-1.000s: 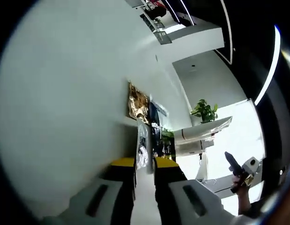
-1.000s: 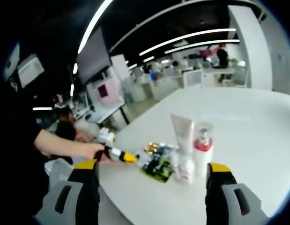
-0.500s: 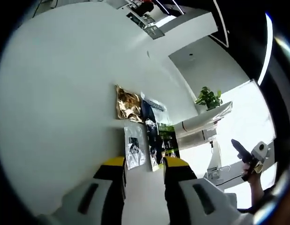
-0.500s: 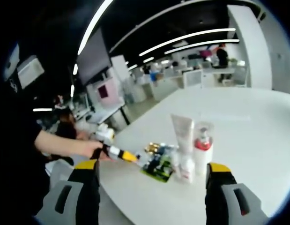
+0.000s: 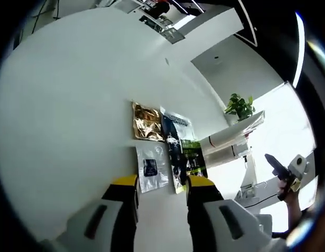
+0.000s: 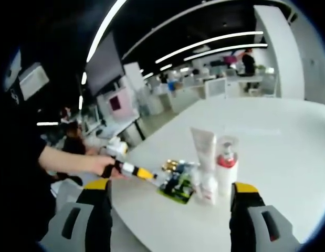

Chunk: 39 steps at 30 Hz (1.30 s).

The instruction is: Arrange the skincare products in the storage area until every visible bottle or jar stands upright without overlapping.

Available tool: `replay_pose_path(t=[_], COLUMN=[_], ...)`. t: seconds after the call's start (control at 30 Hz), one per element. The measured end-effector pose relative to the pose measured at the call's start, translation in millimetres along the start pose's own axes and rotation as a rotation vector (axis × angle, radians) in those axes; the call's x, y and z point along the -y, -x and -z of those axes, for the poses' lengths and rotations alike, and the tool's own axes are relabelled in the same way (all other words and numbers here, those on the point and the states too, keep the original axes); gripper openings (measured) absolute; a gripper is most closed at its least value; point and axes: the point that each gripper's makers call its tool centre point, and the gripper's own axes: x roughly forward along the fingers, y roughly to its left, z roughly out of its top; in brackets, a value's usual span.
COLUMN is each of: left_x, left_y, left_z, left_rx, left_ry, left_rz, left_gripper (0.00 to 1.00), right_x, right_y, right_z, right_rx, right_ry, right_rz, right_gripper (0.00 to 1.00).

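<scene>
In the left gripper view we look down on a white table [image 5: 62, 105], and our left gripper [image 5: 161, 190] comes up from the bottom with its yellow-tipped jaws narrowly apart, nothing between them. Just past the tips lie flat sachets: a clear sachet [image 5: 150, 168] with a dark label right in front of the left jaw, a gold foil sachet [image 5: 147, 122] beyond it, and a dark blue sachet [image 5: 177, 137] beside those, running down to a green-and-black sachet [image 5: 192, 157] next to the right jaw tip. Further right we see white tubes [image 5: 229, 146] lying across our view, and a potted plant [image 5: 240, 106] behind them. At the far right edge the right gripper [image 5: 280, 169] shows in a hand; we cannot tell its jaws from here.

Over to the right gripper view: our right gripper [image 6: 168, 190] has its jaws spread wide, holding nothing. Between them on the table stand the products, upright and close together: a tall white tube [image 6: 204, 149], a clear-capped pump bottle [image 6: 226, 164] with a red collar, and a small white bottle [image 6: 208, 188] in front. The sachets [image 6: 177, 183] lie flat just left of them. From the left a hand [image 6: 103, 165] brings the left gripper, its yellow tip at the sachets.
</scene>
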Motion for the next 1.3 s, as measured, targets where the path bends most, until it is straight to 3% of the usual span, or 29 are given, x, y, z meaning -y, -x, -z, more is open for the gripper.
replay_pose_path(t=[0.37,0.83,1.3], left_x=[-4.3,6.2,11.5], left_y=[6,2,1], left_z=[-4.3,-3.4,13.9], left_rx=[0.002,-0.015,-0.1], left_ry=[-0.035,-0.087,-0.321], left_rz=[-0.022,-0.007,-0.057], left_gripper=[0.34,0.39,0.52], right_x=[0,-5,-2], right_y=[1,8,6], right_z=[0.9,3.1,6.0], right_rx=[-0.008,-0.011,-0.009], right_ry=[0.002,0.008,0.0], right_rz=[0.01,0.01,0.014], right_gripper=[0.97,0.97,0.96])
